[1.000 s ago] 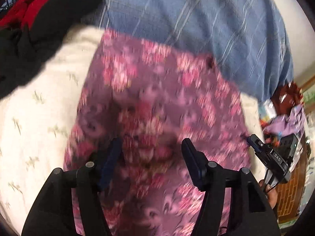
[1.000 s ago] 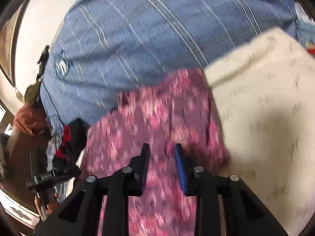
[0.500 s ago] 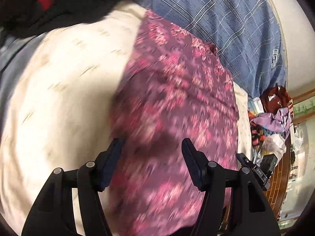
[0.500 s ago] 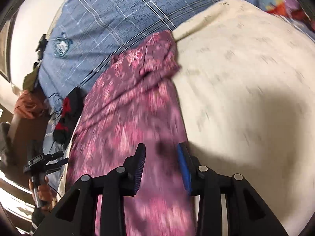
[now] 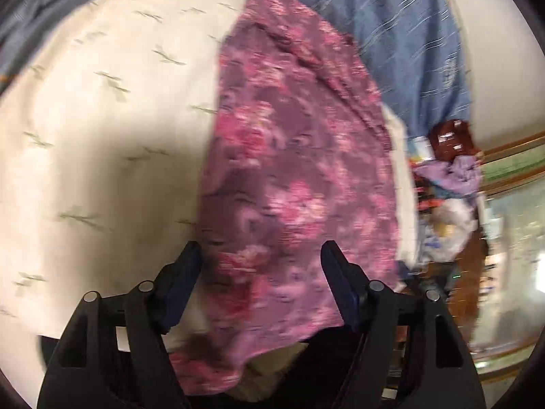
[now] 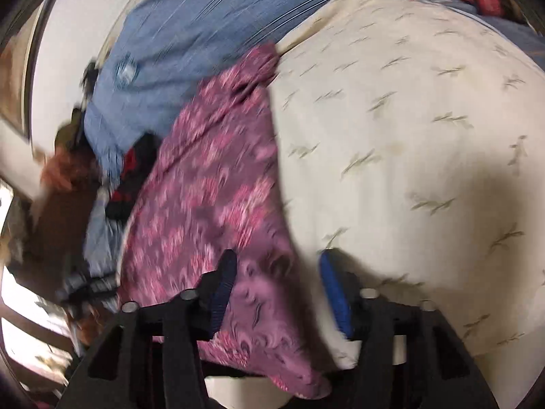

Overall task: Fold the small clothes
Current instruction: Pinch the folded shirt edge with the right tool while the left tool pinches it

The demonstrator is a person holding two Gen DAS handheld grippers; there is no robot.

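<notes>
A purple garment with pink flowers [image 5: 293, 170] lies stretched out along a cream patterned cloth [image 5: 102, 129]; it also shows in the right wrist view [image 6: 211, 191]. My left gripper [image 5: 260, 262] is open, its jaws either side of the garment's near end. My right gripper [image 6: 276, 272] is open over the garment's near corner, where it meets the cream cloth [image 6: 408, 143]. Neither gripper holds anything. Both views are blurred.
A blue checked sheet [image 5: 391, 34] lies beyond the garment, also in the right wrist view [image 6: 190, 27]. A black and red garment [image 6: 133, 177] lies beside the purple one. A pile of clothes [image 5: 449, 177] and wooden furniture stand off the bed edge.
Both grippers have drawn back along the garment toward its near end. My right gripper's jaws have opened wider. The garment now lies longer and flatter.
</notes>
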